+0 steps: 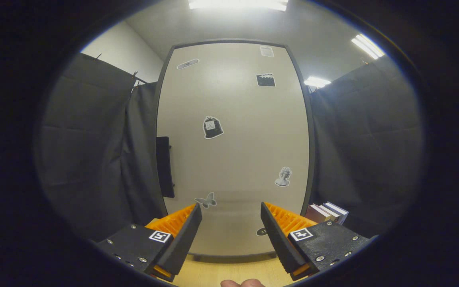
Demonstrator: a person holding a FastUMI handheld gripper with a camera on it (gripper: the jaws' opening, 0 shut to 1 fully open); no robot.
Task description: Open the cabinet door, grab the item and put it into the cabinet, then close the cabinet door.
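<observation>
Beige cabinet door [233, 159] stands shut just beyond the wide-open, empty claw [231, 215], books [327, 213] beside its right edge.

Stacked books [328, 212] beside dark curtain [367, 151], lit ceiling panels [367, 45], pale wooden tabletop [233, 273] below.

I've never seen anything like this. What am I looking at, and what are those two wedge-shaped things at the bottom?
Those wedges are the two fingers of a handheld gripper; a person carries it, and the camera rides on it, looking forward along the fingers. They stand apart, open, holding nothing. Straight ahead is a tall pale cabinet door, closed, dotted with small stickers, with a dark handle at its left edge. Some books lie beside the cabinet to the right. Black cloth hangs on both sides. Below is a wooden table, with a fingertip of the person peeking in.
</observation>
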